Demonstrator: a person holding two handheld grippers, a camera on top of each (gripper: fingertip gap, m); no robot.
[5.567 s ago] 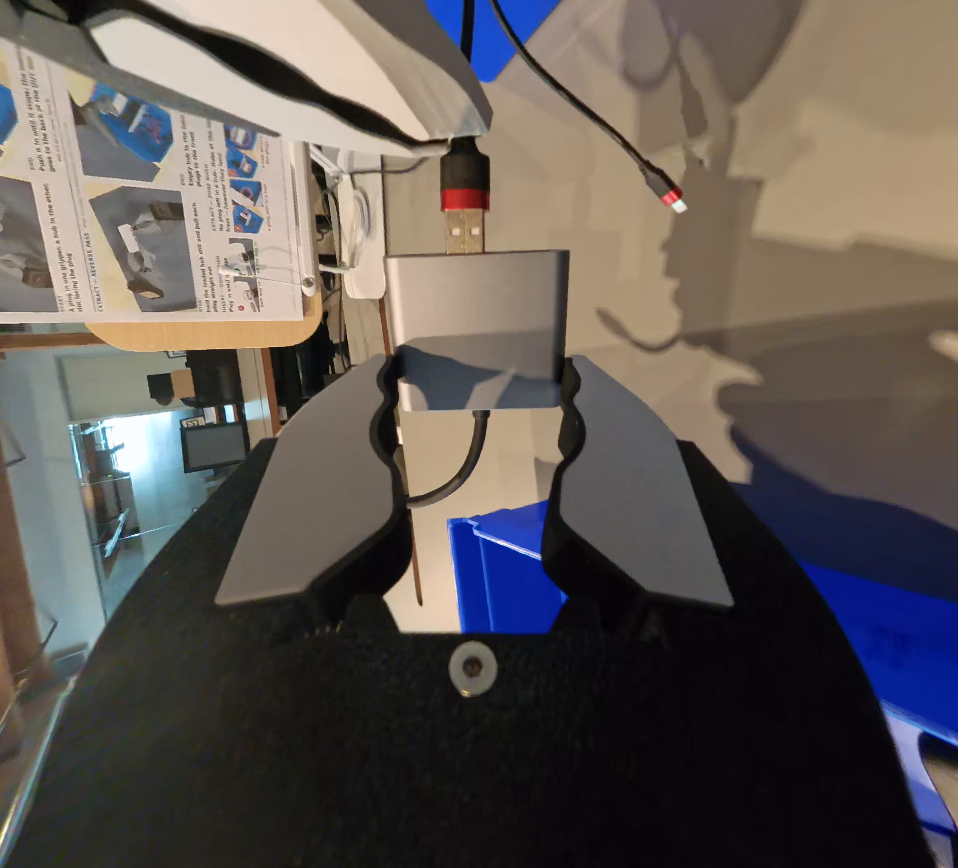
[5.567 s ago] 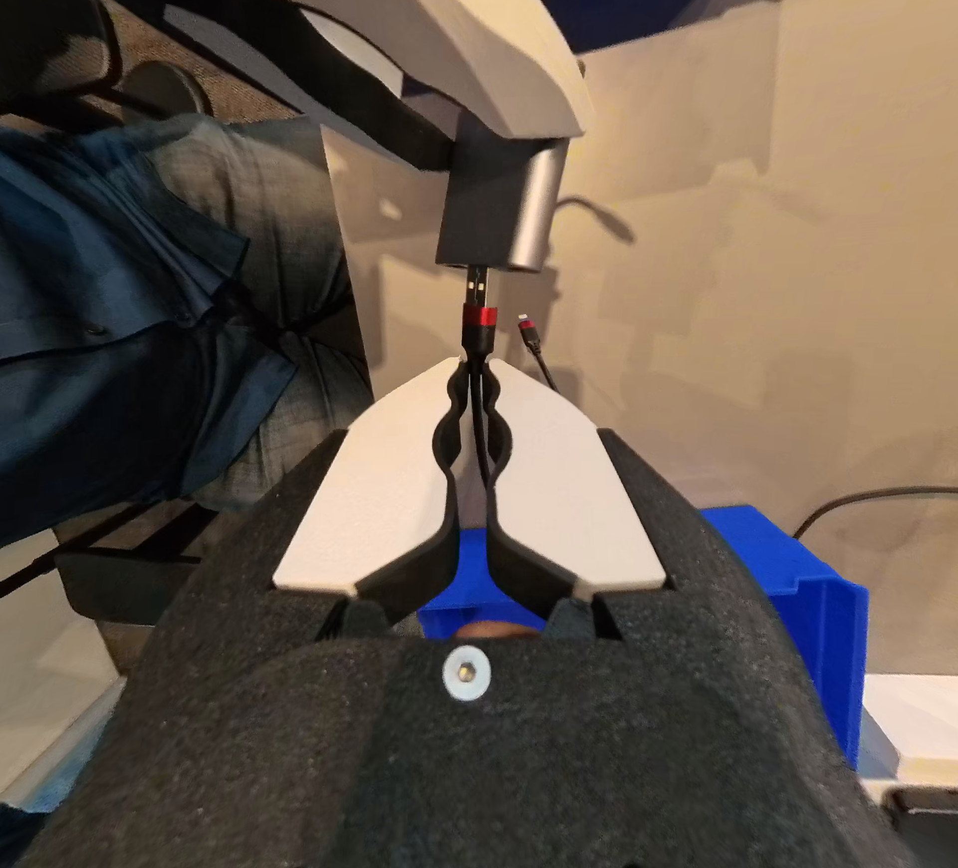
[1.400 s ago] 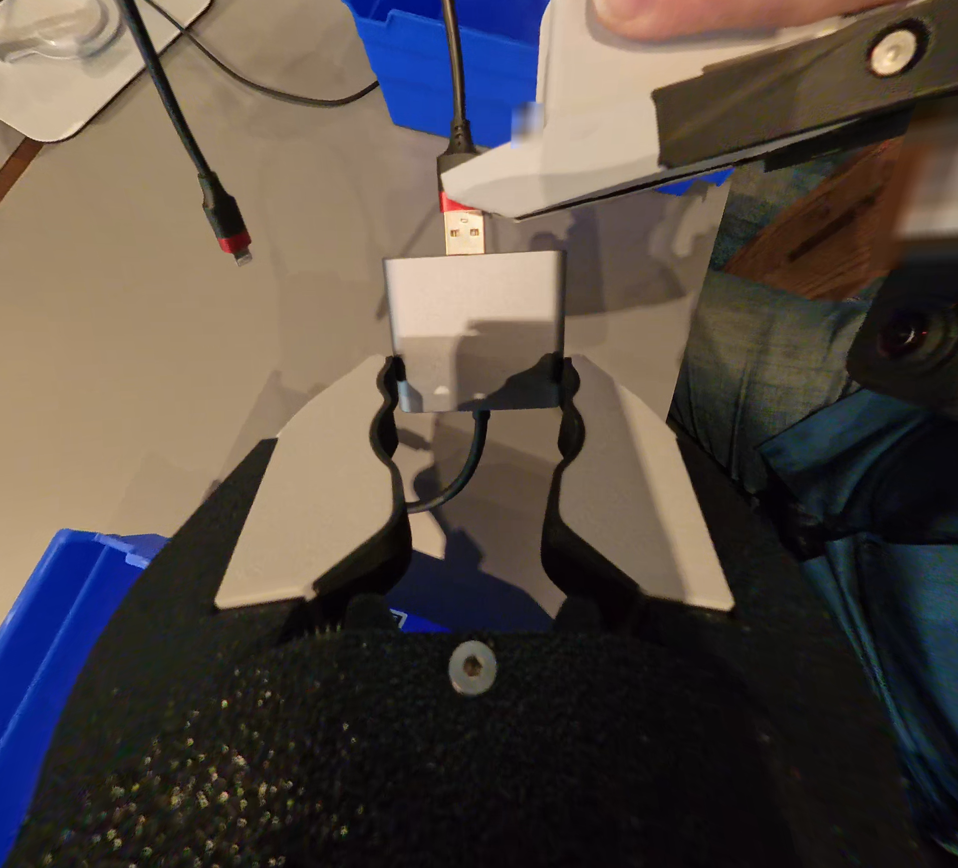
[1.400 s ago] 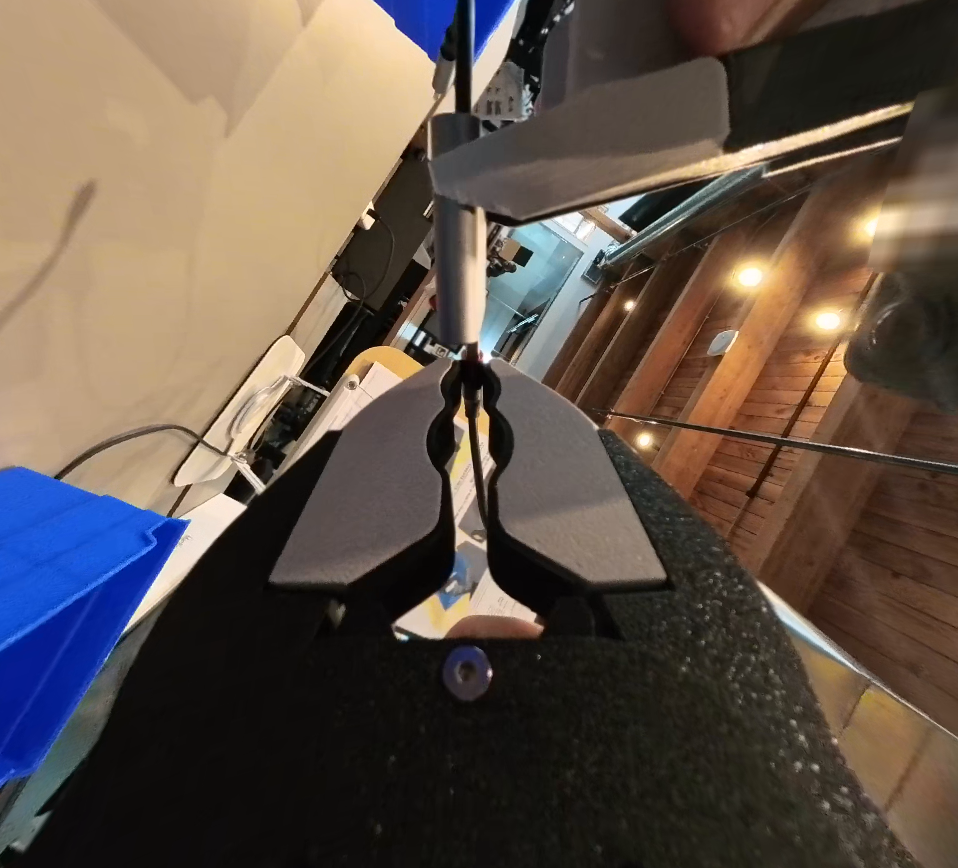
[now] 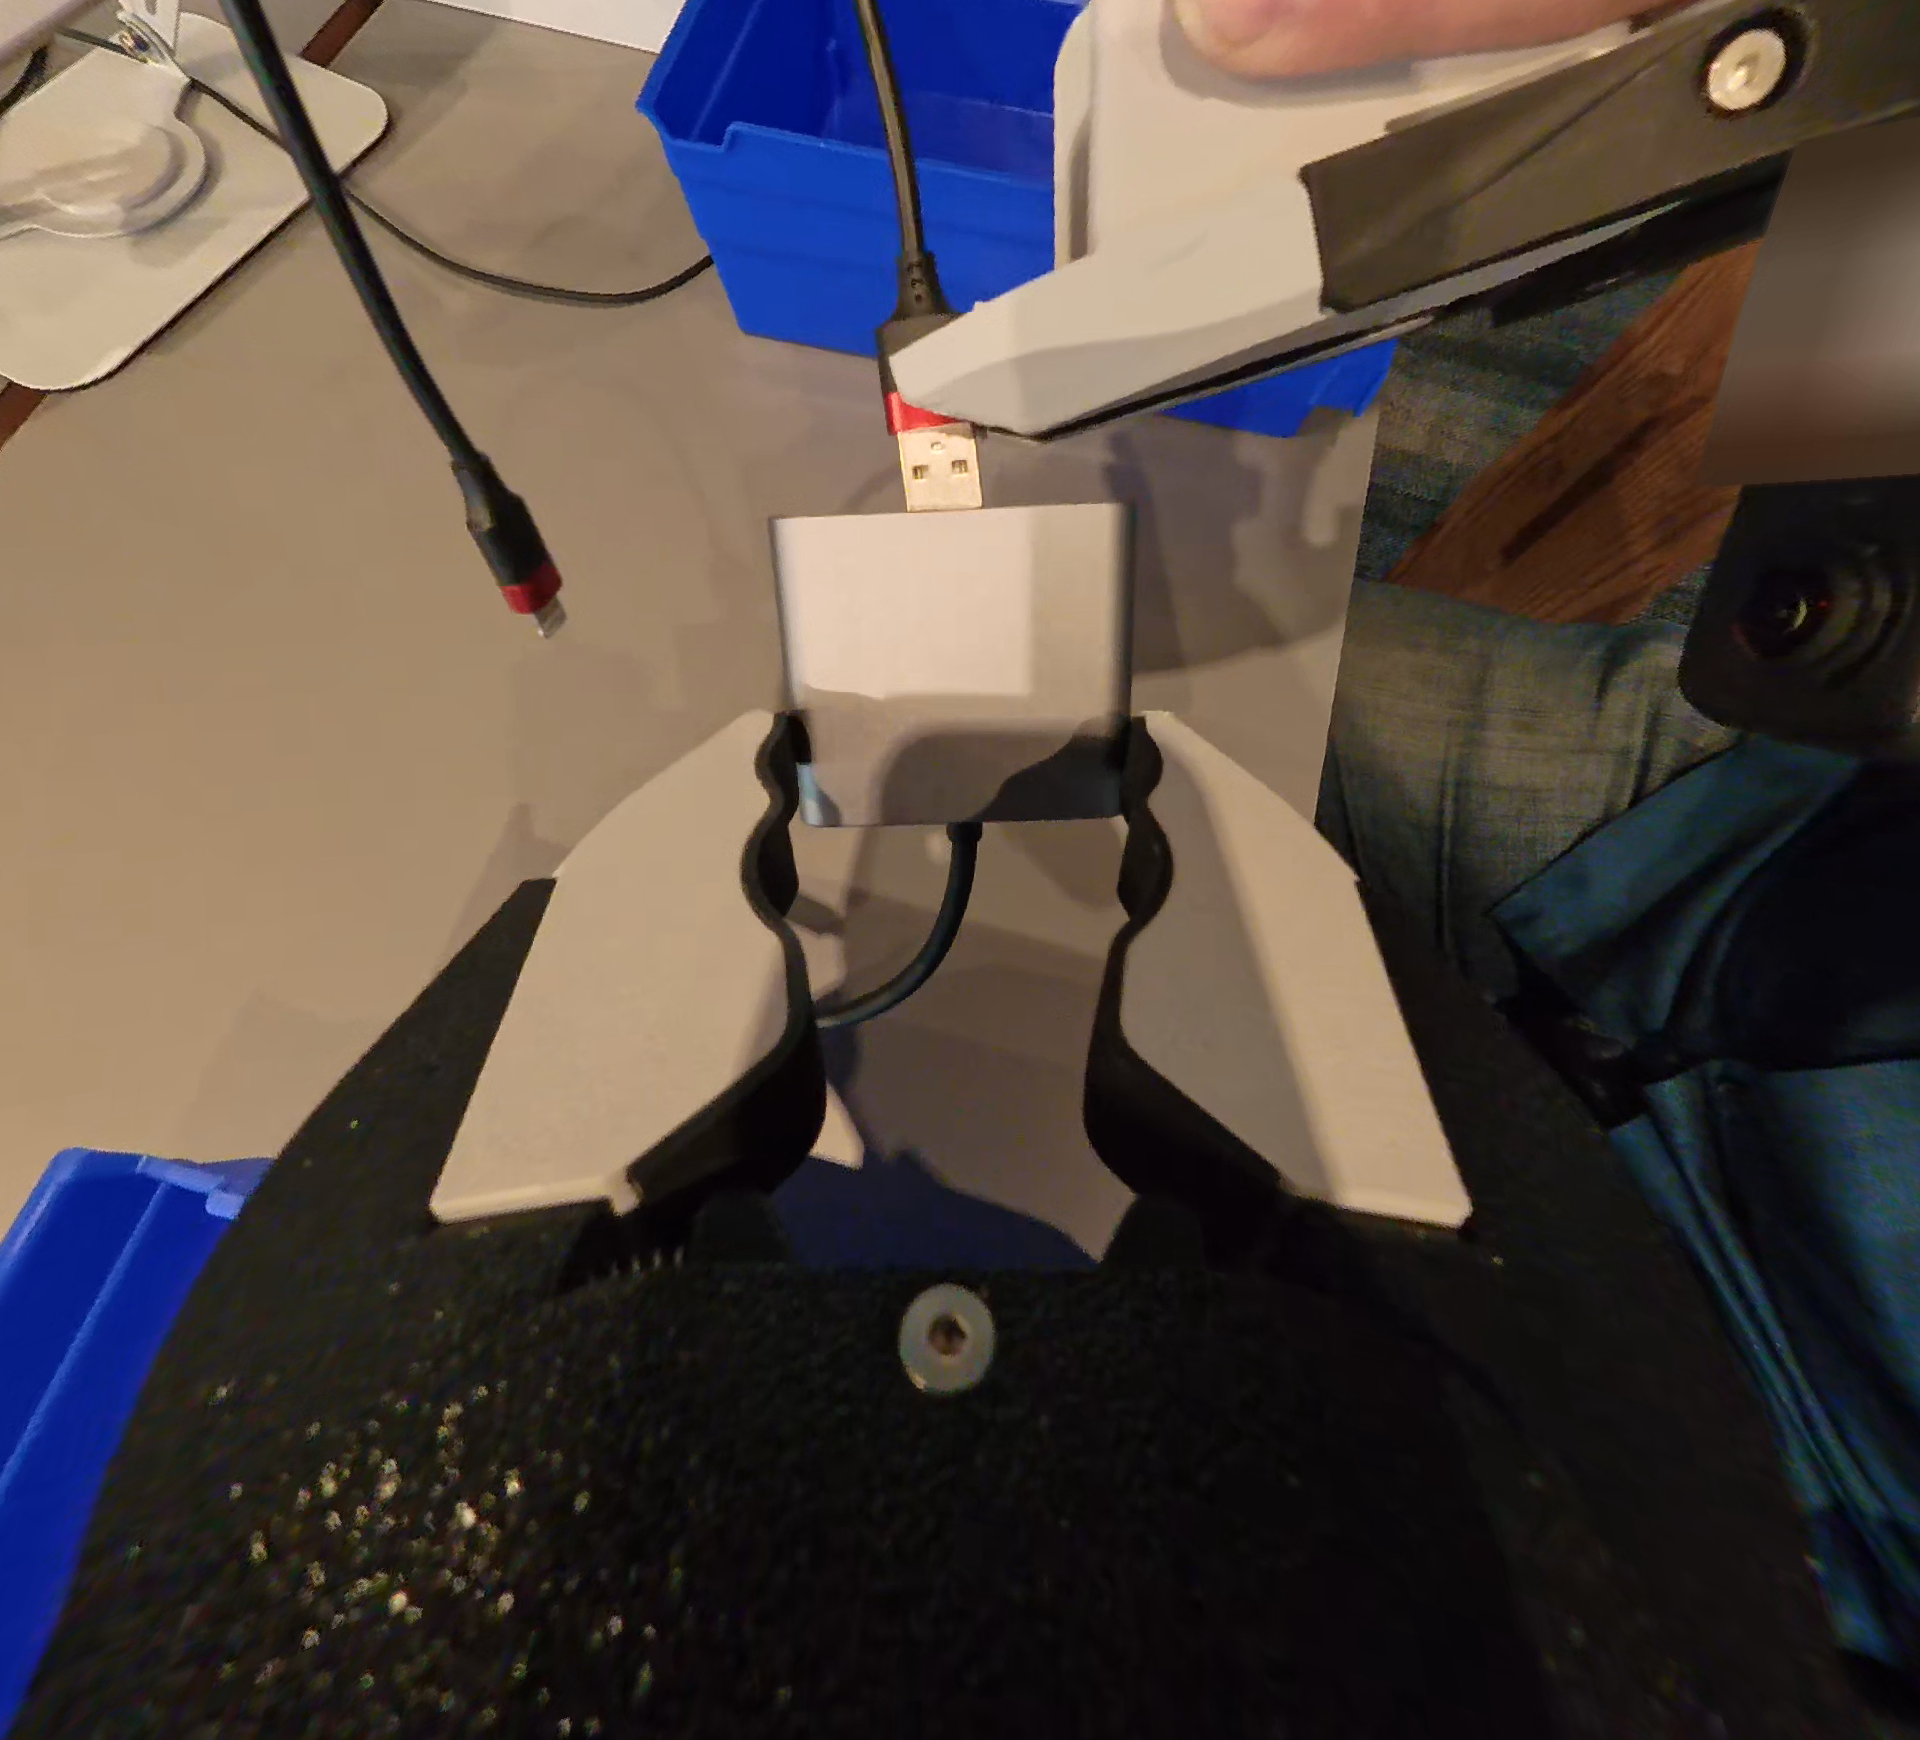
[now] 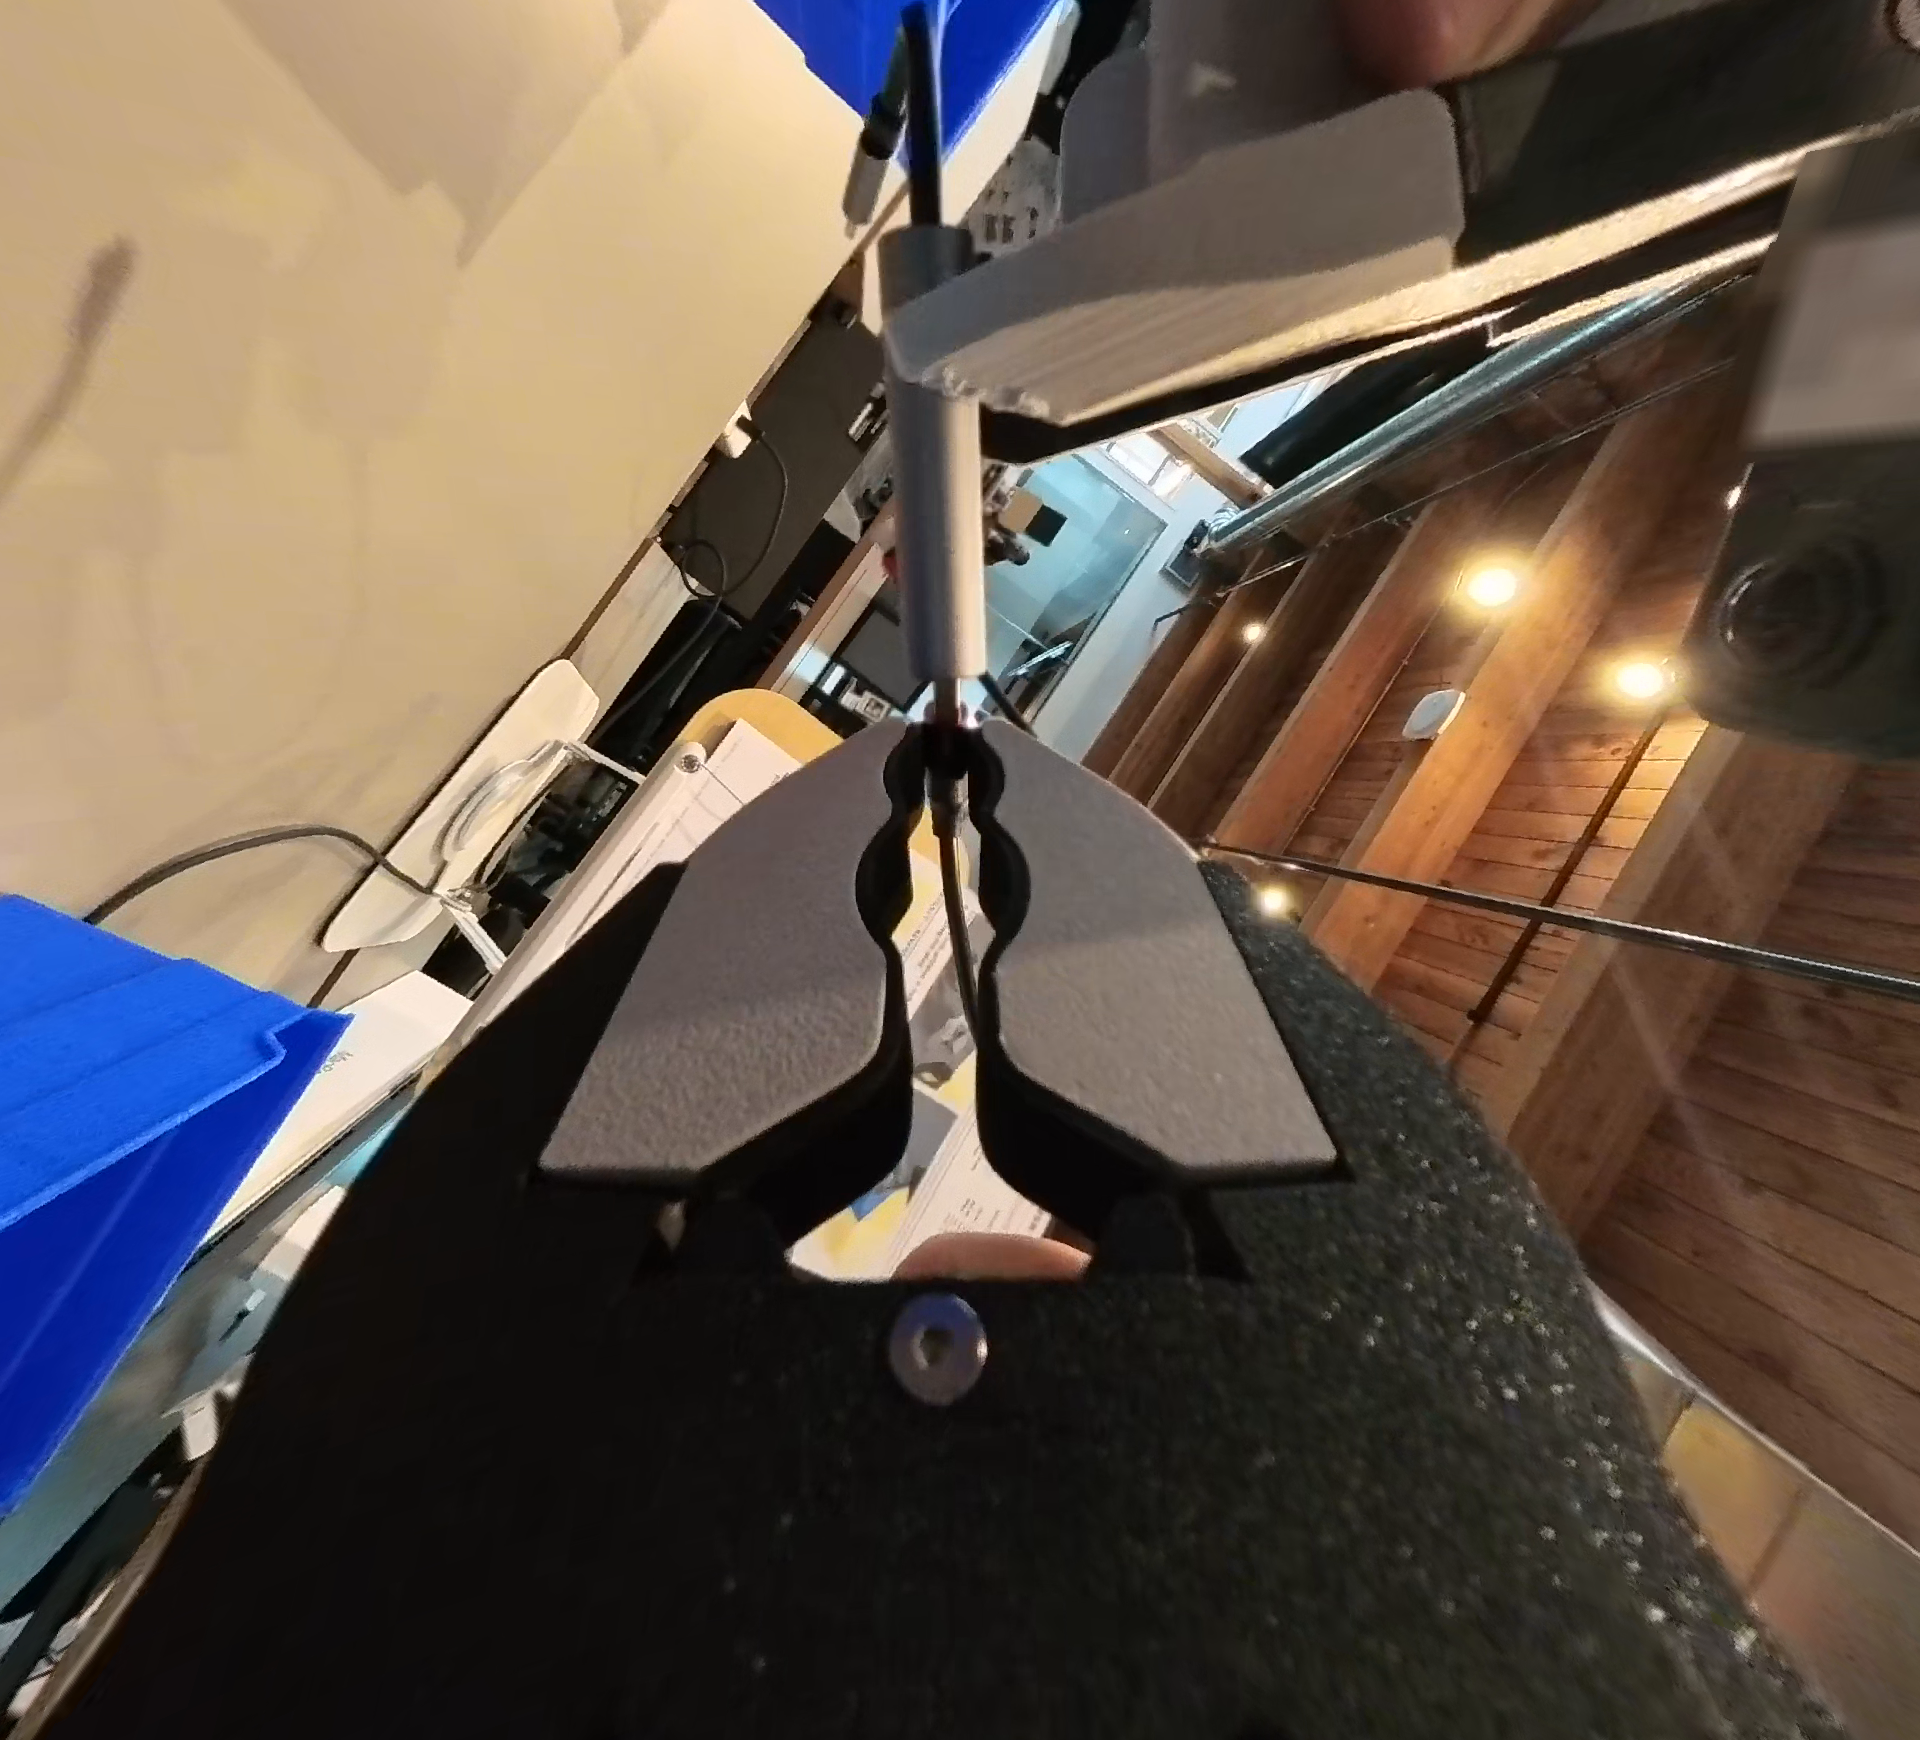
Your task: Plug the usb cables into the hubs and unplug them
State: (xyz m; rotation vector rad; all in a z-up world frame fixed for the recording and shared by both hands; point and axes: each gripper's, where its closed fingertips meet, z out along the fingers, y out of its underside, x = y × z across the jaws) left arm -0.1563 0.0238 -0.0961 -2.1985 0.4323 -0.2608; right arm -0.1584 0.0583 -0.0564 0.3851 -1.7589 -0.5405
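Left gripper (image 5: 961, 740) pinches the hub (image 5: 951, 615) by its sides; right gripper (image 6: 951, 734) clamps the plug (image 5: 940, 469) at the port's edge (metal mostly exposed). Keep it square, push straight.

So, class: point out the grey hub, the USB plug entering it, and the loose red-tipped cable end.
grey hub (image 5: 951, 615), left wrist view, middle of its flat top face.
USB plug (image 5: 940, 472), left wrist view, bare metal shell.
loose cable end (image 5: 528, 594), left wrist view, red collar.
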